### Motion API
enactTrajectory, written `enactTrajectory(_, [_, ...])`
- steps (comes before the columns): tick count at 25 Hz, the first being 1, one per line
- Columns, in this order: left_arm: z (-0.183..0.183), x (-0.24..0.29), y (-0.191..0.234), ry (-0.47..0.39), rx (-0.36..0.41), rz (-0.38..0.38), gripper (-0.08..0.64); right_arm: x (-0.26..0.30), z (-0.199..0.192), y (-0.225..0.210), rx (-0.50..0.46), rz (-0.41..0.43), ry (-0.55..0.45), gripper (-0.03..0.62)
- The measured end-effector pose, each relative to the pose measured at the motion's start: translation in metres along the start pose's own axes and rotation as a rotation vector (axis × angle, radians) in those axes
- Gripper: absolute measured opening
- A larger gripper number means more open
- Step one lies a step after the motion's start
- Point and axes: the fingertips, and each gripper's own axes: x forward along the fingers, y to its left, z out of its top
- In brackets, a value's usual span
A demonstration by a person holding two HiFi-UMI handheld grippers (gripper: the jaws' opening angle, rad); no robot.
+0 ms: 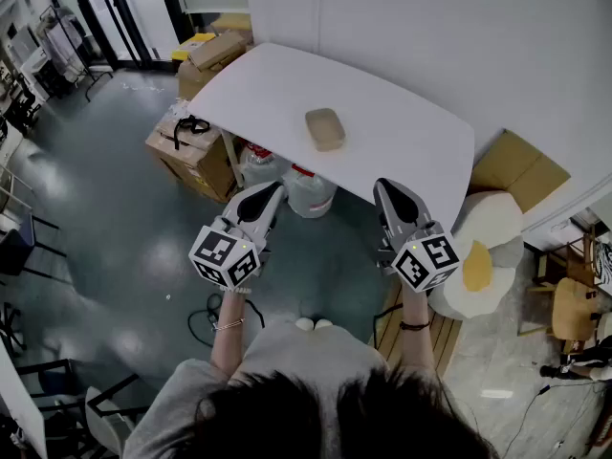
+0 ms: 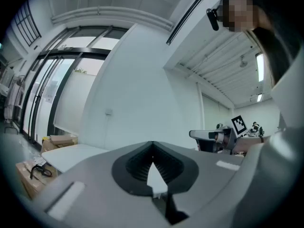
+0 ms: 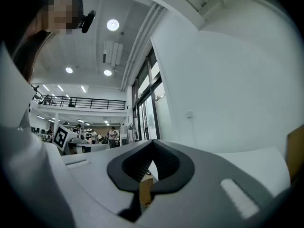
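— What colours do we see on our tools?
— Our left gripper (image 1: 271, 192) and right gripper (image 1: 386, 188) are grey, with black pads (image 2: 135, 167) and black-and-white square markers (image 1: 226, 255).
— And ahead of us?
— A tan object (image 1: 325, 128) on a white table (image 1: 411, 137).

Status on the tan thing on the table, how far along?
Nothing looks done: the tan object lies alone on the white table, untouched. In hand: nothing. The left gripper and right gripper are both shut and empty, held short of the table's near edge. Left: reaching it and gripping it, so essentially everything.
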Motion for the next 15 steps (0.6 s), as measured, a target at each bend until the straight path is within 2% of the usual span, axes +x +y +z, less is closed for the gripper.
enactTrajectory(15, [0.000,0.008,-0.006,0.004,0.008,0.015,-0.005,-0.005,0.003,-0.018,0.025,0.024,0.014,0.012])
